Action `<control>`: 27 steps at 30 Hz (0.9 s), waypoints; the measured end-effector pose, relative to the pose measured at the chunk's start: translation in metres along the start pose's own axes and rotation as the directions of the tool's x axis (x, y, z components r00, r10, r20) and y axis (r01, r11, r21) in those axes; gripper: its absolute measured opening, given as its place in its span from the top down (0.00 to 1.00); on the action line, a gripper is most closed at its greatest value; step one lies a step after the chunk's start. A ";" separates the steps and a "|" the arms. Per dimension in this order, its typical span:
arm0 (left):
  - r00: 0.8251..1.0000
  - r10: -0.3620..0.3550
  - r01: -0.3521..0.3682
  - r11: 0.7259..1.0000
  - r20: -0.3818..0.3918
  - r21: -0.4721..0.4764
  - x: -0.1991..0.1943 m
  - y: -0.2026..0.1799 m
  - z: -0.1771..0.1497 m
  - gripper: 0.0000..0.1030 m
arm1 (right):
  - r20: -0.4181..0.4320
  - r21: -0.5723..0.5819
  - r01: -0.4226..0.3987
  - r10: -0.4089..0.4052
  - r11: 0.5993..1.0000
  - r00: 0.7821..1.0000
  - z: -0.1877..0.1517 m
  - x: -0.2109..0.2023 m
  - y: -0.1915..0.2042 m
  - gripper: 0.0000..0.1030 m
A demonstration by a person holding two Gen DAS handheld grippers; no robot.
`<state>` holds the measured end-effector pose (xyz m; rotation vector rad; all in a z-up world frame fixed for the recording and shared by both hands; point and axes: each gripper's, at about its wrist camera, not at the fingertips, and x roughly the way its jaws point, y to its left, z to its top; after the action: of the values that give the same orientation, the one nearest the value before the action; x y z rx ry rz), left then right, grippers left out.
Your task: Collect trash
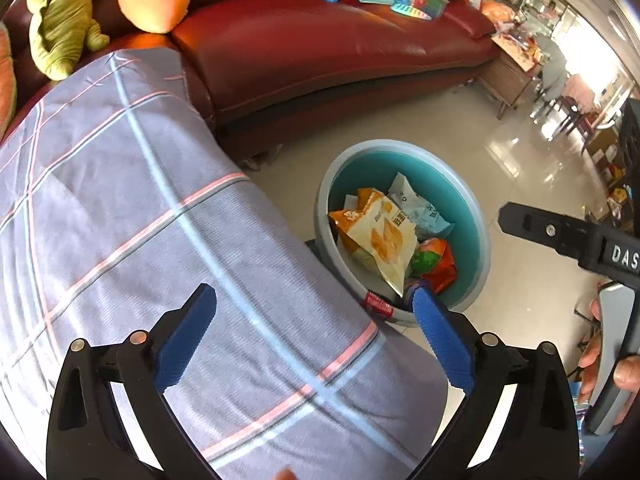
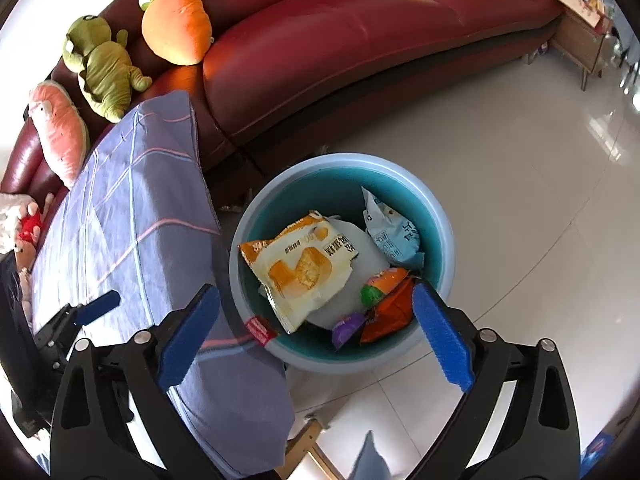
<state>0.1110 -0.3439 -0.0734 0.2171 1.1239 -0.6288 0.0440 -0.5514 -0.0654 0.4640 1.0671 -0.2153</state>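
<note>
Both claws, the left claw (image 1: 314,336) and the right claw (image 2: 316,332), are spread wide and nothing is pinched. The wrappers (image 2: 304,268) are seen lying inside the bin (image 2: 440,216) on the floor. Before the next reach, the claws are best lifted clear of the rim and kept off the cloth (image 2: 132,224) beside it.

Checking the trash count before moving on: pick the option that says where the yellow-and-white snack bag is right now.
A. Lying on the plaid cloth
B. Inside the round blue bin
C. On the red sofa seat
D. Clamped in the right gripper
B. The yellow-and-white snack bag lies inside the round blue bin on top of other wrappers, and the right gripper stands open and empty above it.
</note>
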 end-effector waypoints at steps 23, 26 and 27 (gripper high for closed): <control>0.996 0.031 -0.029 0.999 0.080 -0.029 -0.074 0.025 -0.059 0.04 | 0.023 -0.045 0.110 -0.109 0.993 0.994 -0.075 -0.061 0.032 0.07; 0.995 0.031 -0.027 0.999 0.099 -0.036 -0.084 0.027 -0.065 0.04 | 0.027 -0.052 0.111 -0.110 0.992 0.994 -0.080 -0.067 0.036 0.07; 0.994 0.030 -0.026 0.999 0.105 -0.039 -0.086 0.028 -0.066 0.04 | 0.029 -0.055 0.111 -0.110 0.992 0.994 -0.082 -0.069 0.038 0.07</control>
<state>0.0518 -0.2599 -0.0291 0.1655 1.0284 -0.5874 -0.0387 -0.4839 -0.0270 0.3508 1.0716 -0.2878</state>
